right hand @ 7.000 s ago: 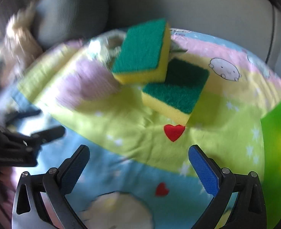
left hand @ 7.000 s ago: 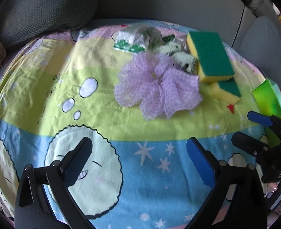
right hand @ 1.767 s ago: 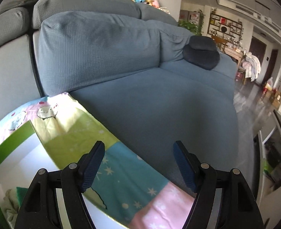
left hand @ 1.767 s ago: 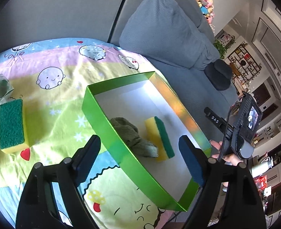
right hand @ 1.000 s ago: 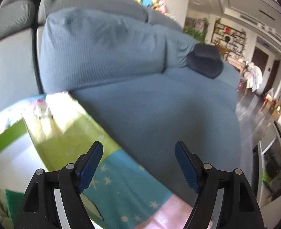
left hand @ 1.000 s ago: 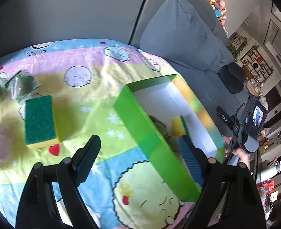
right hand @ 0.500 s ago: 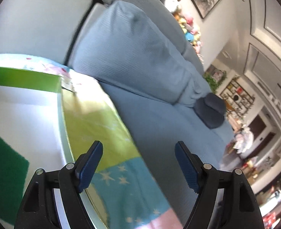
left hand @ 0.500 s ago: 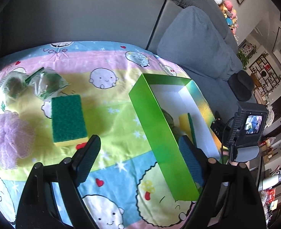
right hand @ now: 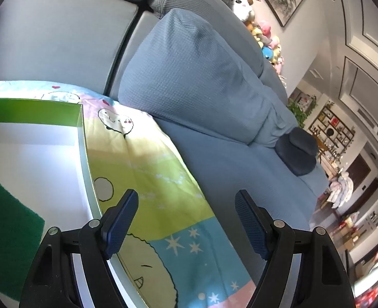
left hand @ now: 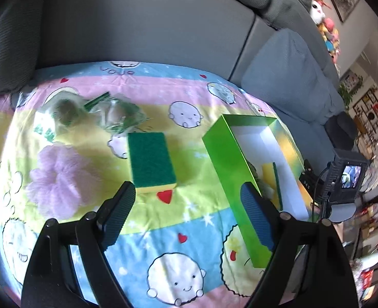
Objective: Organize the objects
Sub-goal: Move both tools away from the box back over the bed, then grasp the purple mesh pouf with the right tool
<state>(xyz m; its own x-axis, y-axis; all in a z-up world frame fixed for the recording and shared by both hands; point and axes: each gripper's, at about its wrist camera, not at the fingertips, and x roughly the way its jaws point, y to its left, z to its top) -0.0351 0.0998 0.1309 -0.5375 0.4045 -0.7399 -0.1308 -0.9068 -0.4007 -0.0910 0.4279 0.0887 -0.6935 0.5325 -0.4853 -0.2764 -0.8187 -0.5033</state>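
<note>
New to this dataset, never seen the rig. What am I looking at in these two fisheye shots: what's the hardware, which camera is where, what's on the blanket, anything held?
No robot arm here: a person carries a handheld two-finger gripper in each hand, each with a fisheye camera looking forward along its fingers. The black arms with blue pads at the bottom of each picture are that gripper's own fingers.

Left wrist view: the left gripper is open and empty above a cartoon-print blanket spread on a grey sofa. On the blanket lie a green-and-yellow sponge, a lilac mesh bath pouf and two clear bags with greenish contents. A green box, white inside, already holds another sponge. The other handheld unit, with a small screen, shows at the right edge.

Right wrist view: the right gripper is also open and empty, beside the box's far wall, facing the sofa cushions.
</note>
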